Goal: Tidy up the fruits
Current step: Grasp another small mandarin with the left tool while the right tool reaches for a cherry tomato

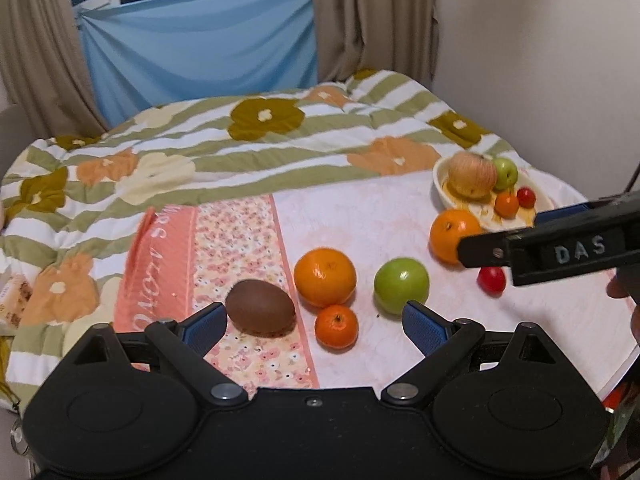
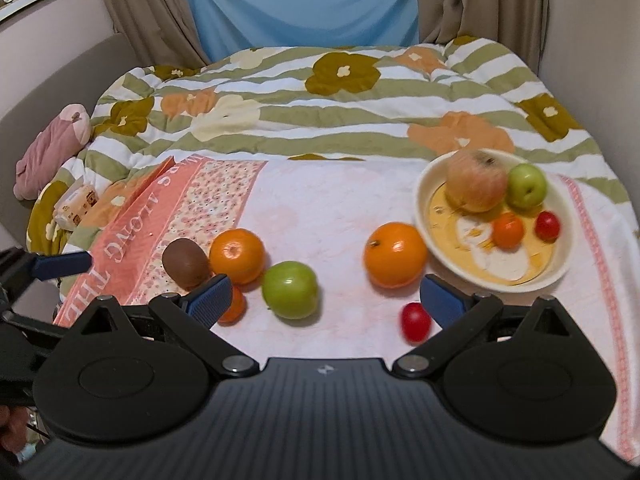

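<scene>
left gripper (image 1: 316, 322): blue-padded fingers spread wide, holding nothing.
right gripper (image 2: 326, 298): fingers wide apart, holding nothing.
between left fingers: brown oval kiwi (image 1: 260, 307), small orange mandarin (image 1: 336, 326).
landmark: cream round bowl (image 2: 560, 200) on pink cloth (image 2: 332, 200).
in bowl: large red-yellow apple (image 2: 476, 186), small green apple (image 2: 526, 186).
left of bowl: big orange (image 2: 395, 255) touching its rim; large green apple (image 2: 291, 290) further left.

Left wrist view low over the bed, facing the blue curtain (image 1: 200, 52), bowl (image 1: 442, 184) far right, right wrist view likewise, nearer the bowl (image 2: 424, 196), both sharing the loose fruit left of it
</scene>
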The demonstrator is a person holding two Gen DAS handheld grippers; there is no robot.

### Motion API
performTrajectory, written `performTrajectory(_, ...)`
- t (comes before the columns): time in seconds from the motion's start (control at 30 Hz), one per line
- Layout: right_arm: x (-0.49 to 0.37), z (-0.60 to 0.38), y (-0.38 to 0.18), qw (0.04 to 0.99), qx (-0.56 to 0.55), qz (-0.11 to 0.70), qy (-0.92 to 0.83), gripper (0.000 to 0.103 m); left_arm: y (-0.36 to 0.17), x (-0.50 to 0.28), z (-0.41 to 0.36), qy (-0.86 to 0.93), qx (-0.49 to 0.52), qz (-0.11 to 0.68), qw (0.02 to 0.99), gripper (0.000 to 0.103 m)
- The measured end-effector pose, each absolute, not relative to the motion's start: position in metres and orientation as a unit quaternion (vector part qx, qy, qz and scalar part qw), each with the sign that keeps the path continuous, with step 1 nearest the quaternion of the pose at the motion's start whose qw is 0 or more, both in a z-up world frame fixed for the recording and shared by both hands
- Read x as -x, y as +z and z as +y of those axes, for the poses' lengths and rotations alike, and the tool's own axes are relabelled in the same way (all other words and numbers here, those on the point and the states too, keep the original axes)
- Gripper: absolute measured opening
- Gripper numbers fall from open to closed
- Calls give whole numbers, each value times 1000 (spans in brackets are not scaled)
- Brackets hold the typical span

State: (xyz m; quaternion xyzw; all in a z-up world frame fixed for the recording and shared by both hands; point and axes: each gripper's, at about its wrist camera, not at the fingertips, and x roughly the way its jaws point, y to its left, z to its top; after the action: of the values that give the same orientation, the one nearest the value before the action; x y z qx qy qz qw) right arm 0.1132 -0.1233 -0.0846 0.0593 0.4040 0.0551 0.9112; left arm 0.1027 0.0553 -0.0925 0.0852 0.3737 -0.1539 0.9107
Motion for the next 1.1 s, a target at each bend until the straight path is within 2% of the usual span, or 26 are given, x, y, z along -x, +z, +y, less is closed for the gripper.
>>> performTrajectory(0.27,-140,-102,-121,906,-71,416,32,103,-134,-126,51,-200,-99,393,892,88)
performTrajectory(0.33,-145,-98,-130,903,-73,423,31,103,-145,-133,48,-211,-102,401,885,79)
performTrajectory(0.47,-154,-94,-144,897,-74,434,29,101,-163,-143,43,-221,-112,415,875,71)
performTrajectory(0.67,-159,-89,-158,893,-76,443,25,96,-174,-152,40,-232,-117,416,871,66)
performTrajectory(0.73,-161,-89,-160,892,-79,445,23,94,-178,-154,38,-234,-119,419,869,61)
performTrajectory(0.87,-163,-88,-163,889,-80,450,24,89,-181,-158,37,-235,-125,415,870,60)
performTrajectory(1.0,-164,-87,-163,889,-76,451,23,89,-181,-158,38,-241,-129,409,871,45)
performTrajectory(1.1,-164,-86,-163,889,-75,451,24,88,-180,-158,37,-247,-133,409,868,43)
